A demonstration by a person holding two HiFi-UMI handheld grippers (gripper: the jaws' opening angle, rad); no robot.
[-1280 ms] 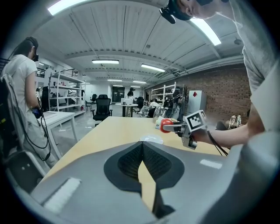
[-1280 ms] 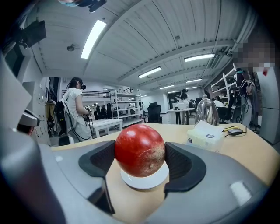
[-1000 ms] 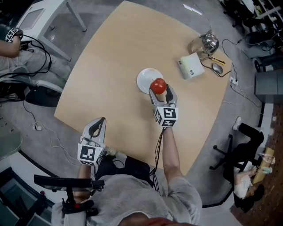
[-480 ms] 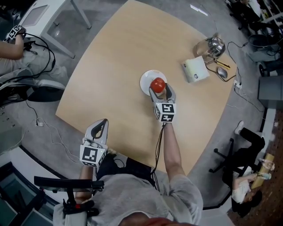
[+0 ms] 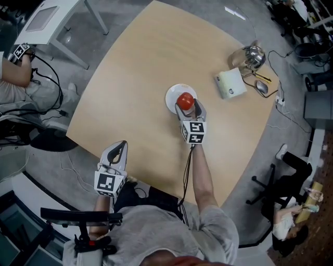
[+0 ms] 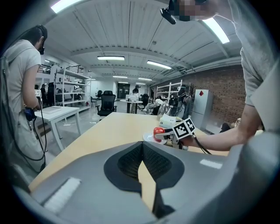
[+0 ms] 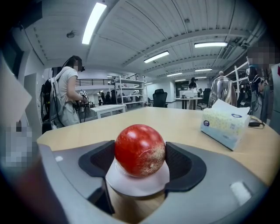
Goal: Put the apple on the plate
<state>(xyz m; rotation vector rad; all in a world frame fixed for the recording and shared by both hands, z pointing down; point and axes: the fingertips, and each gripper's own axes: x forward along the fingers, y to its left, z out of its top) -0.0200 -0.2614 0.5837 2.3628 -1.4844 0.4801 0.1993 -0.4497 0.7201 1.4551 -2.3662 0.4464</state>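
Held by the right gripper point(image 5: 188, 107): a red apple point(image 5: 185, 100); pinched on both flanks by the dark pads point(image 7: 180, 161), jaws parted only to the fruit's width, no slack visible in the right gripper view; tan speckled patch on the fruit's right flank.

Positioned directly over the white plate point(image 5: 173, 93), toward its near side; in the right gripper view sitting low on it, underside seemingly meeting the white surface, contact not certain; pads level with the fruit's middle, plate rim showing just below them.

Plate flat near the middle of the pale wooden table point(image 5: 130, 67); beyond it to the right and well apart, a tissue box point(image 5: 229, 82); farther still, near the table's far edge, a glass kettle point(image 5: 247, 52) and a mouse point(image 5: 258, 87).

Left gripper point(image 5: 117, 148) well apart from the plate, at the near table edge, pointed toward the plate; jaws closed tip to tip, nothing between them; only a sliver of tabletop showing through the narrow gap lower down in the left gripper view.

Off the table at upper left: a white side table point(image 5: 49, 15), cables point(image 5: 49, 78) on grey floor; a person point(image 7: 65, 98) standing in the background of the right gripper view.
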